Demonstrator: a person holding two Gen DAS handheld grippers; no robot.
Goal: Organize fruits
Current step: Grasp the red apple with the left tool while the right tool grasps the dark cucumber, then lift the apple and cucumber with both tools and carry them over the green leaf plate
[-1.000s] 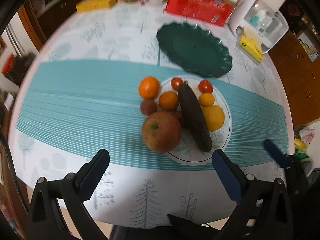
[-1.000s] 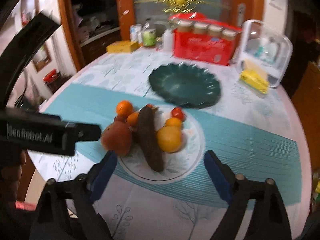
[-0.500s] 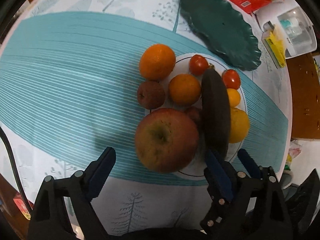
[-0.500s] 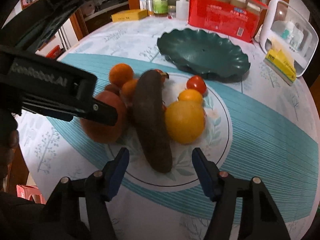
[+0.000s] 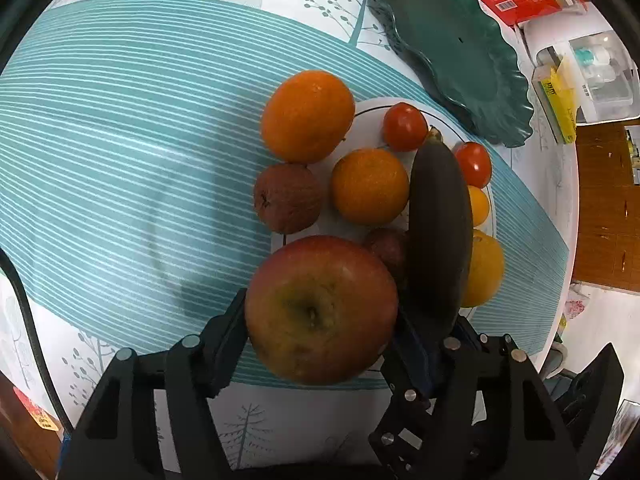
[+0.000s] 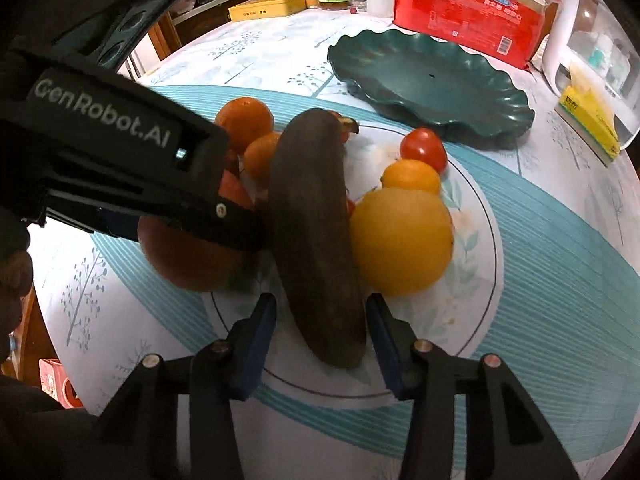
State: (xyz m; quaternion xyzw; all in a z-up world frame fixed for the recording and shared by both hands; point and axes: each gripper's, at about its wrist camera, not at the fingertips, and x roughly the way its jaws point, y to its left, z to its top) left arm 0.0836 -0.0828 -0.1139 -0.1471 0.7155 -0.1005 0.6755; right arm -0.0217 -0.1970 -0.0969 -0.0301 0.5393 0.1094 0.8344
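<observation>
None of the fruit has left the white plate; the green dish beyond both tongs sits bare. Left tongs straddle the apple, apparently touching it, while right tongs, half open, flank the dark banana ungripped.

Left gripper jaws wide, level, low; right gripper jaws parted, just beside.

Bright and sharp from the left wrist; dimmer, warmer and slightly soft from the right. Strong fisheye bending with black corners at every edge. Small glare spots on the round red tomatoes beyond the open left claw. Soft shadow across the teal striped tablecloth left of it.
</observation>
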